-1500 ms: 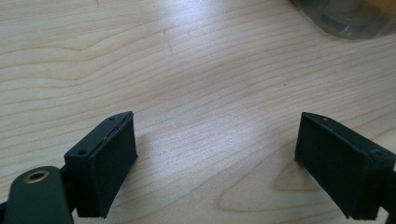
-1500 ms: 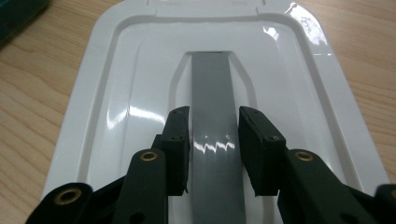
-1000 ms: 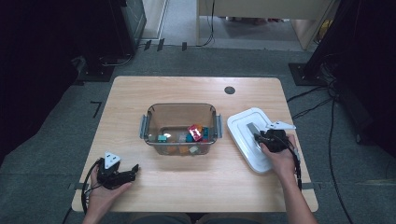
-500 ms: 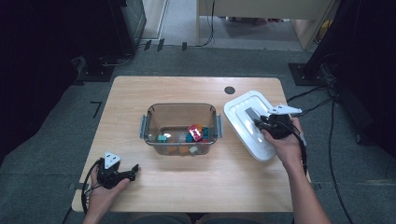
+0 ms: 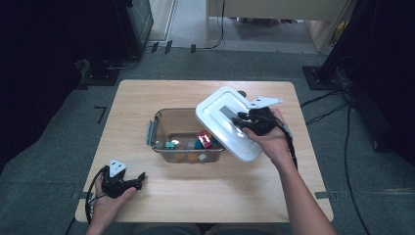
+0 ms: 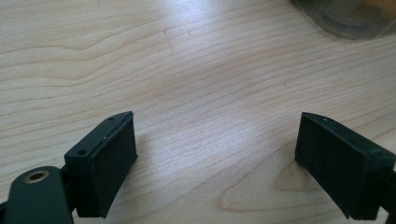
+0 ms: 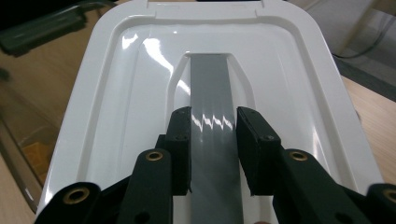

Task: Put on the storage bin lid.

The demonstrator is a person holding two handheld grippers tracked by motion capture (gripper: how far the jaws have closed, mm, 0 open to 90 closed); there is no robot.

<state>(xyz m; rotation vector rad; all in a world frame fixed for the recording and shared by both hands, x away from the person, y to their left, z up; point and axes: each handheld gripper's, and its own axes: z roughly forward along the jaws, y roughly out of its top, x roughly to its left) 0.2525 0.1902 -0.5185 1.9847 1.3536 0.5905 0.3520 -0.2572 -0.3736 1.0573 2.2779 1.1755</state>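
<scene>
White lid [image 5: 222, 122], no legible writing, clamped by its grey handle [image 7: 212, 107] in right claw [image 7: 213, 140]; left claw [image 6: 219, 158] wide, empty.

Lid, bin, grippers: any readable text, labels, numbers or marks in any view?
None readable.
lid: plain white, with a bare grey handle; no print.
bin: no label seen; the toys inside are too small to tell any marks.
right gripper and left gripper: plain black pads, no lettering.
table: bare wood grain.
</scene>
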